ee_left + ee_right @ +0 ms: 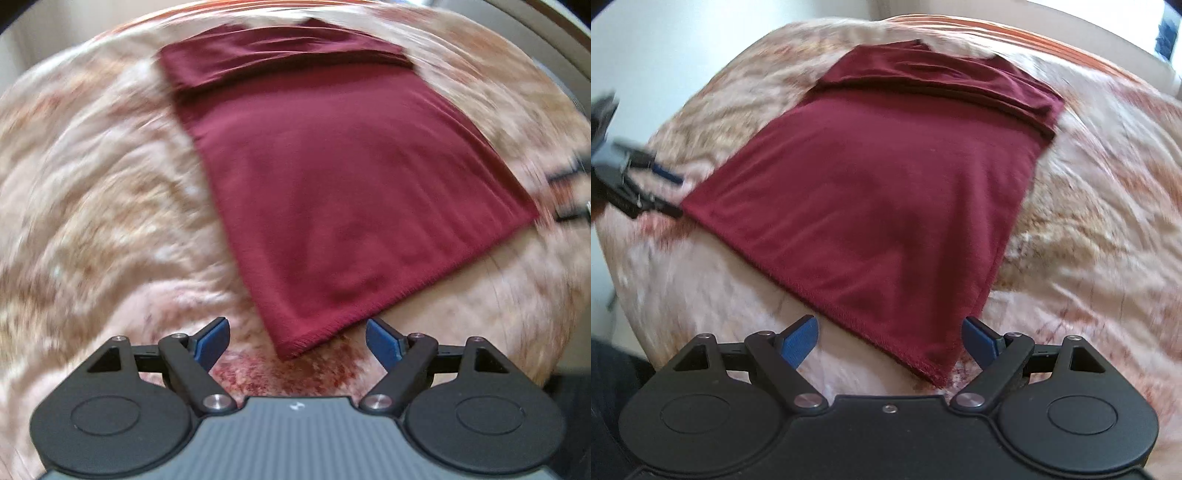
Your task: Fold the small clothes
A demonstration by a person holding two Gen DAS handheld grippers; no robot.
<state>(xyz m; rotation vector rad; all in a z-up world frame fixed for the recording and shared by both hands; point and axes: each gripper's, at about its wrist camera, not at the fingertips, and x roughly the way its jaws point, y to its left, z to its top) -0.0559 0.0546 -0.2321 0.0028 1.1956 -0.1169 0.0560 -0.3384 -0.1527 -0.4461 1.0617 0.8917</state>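
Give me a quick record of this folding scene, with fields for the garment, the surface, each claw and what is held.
garment: dark red cloth, lying flat, a folded layer at its far end
surface: patterned beige bedspread
left claw: open, over the cloth's near corner, no pad touching it
right claw: open, over the other near corner, no pad touching it
held: nothing

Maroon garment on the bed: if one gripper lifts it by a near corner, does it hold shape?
Probably not. The maroon garment lies limp with soft creases in its folded far band, so it likely drapes. It looks thin, probably light. On the plush bedspread, pushing likely bunches it.
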